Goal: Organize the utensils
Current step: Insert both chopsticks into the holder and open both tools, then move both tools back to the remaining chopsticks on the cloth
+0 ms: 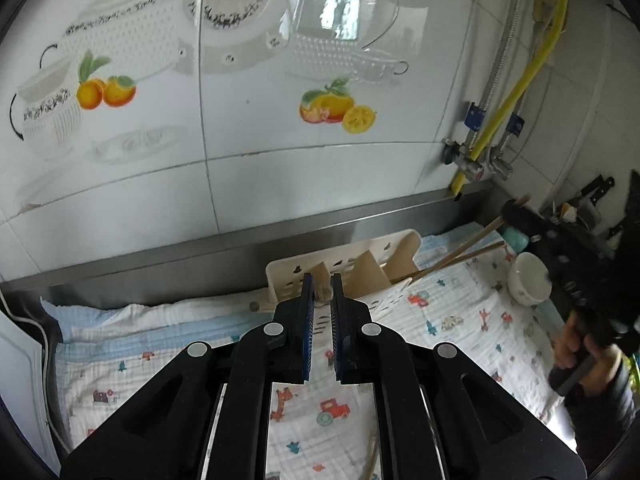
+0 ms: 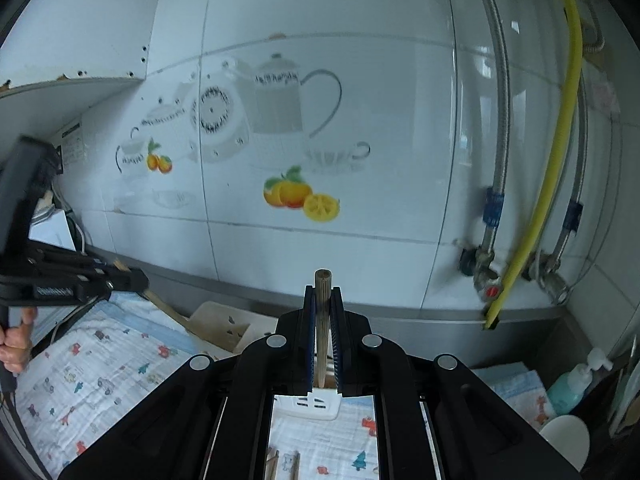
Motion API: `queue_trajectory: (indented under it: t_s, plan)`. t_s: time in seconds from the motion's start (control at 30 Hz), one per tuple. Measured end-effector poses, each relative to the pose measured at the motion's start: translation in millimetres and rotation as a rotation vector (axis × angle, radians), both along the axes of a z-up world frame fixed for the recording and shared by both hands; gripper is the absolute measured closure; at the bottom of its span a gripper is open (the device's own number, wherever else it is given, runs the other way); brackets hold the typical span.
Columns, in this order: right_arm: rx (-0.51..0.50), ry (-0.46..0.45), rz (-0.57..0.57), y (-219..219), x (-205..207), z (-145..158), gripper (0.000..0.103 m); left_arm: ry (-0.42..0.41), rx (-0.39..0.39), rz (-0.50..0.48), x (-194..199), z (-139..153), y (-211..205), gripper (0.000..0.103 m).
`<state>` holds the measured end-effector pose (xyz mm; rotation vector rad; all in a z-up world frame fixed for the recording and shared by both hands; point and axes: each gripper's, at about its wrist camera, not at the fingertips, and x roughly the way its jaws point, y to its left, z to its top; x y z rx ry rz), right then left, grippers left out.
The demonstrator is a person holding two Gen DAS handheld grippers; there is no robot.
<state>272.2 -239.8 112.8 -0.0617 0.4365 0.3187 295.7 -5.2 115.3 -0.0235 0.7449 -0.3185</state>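
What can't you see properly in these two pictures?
- Left wrist view: what the left gripper pinches, only a brownish tip peeks between its fingers.
- Right wrist view: the chopstick's lower end, hidden by the right gripper.
- Right wrist view: the utensil holder's compartments, covered by the gripper.
- Left wrist view: knives at right edge, blurred, cut off.

Cool daylight, tile glare, fisheye edges
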Motion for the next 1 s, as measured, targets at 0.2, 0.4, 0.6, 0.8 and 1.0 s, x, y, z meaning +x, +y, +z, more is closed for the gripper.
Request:
queue_trajectory:
  t_s: [0.2, 0.4, 0.6, 0.8, 1.0]
  plan:
    - [0.011, 0.018, -0.017, -5.6, 4.4, -7.6, 0.087, -0.055, -0.036, -0.009, -12.4, 13.8, 4.5, 0.094]
    - [0.024, -0.007, -0.019, -11.7, -12.7, 0.6, 0.079, -0.110, -0.070, -0.013, -32.9, 29.8, 13.0, 0.085]
    - [0.032, -0.038, 0.006, -17.1, -59.4, 6.8, 0.079, -0.151, -0.072, -0.017, -63.7, 35.6, 19.3, 0.085]
    - [0.028, -0.025, 0.031, -24.9, -113.0, -12.2, 0.079, -0.144, -0.072, -0.068, -104.5, 12.2, 16.5, 0.084]
    - [0.053, 0.017, 0.048, -31.9, -160.9, -45.4, 0.079, -0.120, -0.037, -0.094, -136.9, -28.3, 10.6, 0.084]
